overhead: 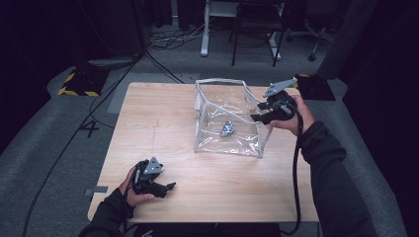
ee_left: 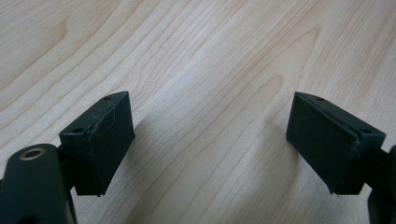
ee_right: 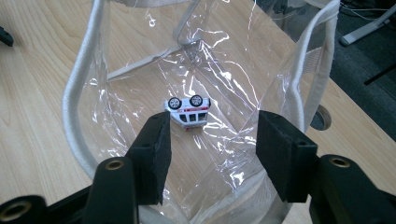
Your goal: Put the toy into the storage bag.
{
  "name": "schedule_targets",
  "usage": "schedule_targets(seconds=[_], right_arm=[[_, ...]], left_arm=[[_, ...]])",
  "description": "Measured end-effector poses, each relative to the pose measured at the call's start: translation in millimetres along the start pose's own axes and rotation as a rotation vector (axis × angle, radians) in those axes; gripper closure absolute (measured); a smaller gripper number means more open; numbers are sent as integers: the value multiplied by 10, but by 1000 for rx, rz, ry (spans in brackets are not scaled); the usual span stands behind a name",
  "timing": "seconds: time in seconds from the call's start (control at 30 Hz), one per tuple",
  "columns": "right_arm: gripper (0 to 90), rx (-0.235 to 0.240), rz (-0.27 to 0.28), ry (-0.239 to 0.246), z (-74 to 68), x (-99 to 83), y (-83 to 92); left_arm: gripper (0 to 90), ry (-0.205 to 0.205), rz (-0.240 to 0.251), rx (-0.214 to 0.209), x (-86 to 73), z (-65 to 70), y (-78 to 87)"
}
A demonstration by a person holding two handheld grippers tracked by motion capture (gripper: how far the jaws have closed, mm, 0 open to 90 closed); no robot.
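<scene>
Worktop [overhead: 148,123] carries a clear bag [overhead: 210,143], mouth upward. Inside lies a toy car [ee_right: 187,110], wheels up, long axis crosswise. Right claw [ee_right: 212,147] gapes empty above the rim; left claw [ee_left: 210,140] hovers wide apart, empty.

Pale wood, clear plastic and black tools on the bench

The table [overhead: 163,123] is light blond wood with darker, wavy grain lines running across it. The bag [overhead: 232,121] is see-through plastic edged in off-white trim, its walls catching white glints. Inside it, the toy car [ee_right: 187,111] is white with a thin red stripe, dark windows and grey-hubbed black wheels. The left gripper [ee_left: 210,140] and the right gripper [ee_right: 212,140] are both matt black, with brass-coloured screw holes, and each carries a grey plate. The sleeves [overhead: 328,168] are black. The floor [overhead: 44,128] is grey carpet, and a yellow-and-black striped marker [overhead: 78,91] lies beyond the table's far left corner.
</scene>
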State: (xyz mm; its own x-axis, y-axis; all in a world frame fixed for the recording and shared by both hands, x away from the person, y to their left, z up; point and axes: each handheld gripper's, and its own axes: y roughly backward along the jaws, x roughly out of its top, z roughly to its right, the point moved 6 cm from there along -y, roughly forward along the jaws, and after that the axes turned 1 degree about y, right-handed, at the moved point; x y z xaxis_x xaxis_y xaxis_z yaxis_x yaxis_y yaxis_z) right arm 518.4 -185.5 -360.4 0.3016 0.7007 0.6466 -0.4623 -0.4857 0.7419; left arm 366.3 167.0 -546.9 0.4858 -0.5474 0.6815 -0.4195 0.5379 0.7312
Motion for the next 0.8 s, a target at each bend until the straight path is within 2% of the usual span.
schedule_targets(seconds=[0.2,0.3,0.4,0.43,0.63,0.8], right_arm=[[442,-4,7,-18,-4,-7,1],[435,-6,23,-2,3,-1,-2],[431,-5,31,-24,-19,7,3],[424,-8,41,-8,-12,16,3],[407,-23,66,-11,-7,45,29],[396,-20,76,-34,0,52,43]], left_arm=[[154,5,-1,-2,-2,4,-1],[154,2,-1,0,-1,1,0],[154,2,-1,-1,-1,2,0],[154,0,1,0,0,0,0],[154,0,0,2,0,-1,1],[154,1,-1,0,-1,1,1]])
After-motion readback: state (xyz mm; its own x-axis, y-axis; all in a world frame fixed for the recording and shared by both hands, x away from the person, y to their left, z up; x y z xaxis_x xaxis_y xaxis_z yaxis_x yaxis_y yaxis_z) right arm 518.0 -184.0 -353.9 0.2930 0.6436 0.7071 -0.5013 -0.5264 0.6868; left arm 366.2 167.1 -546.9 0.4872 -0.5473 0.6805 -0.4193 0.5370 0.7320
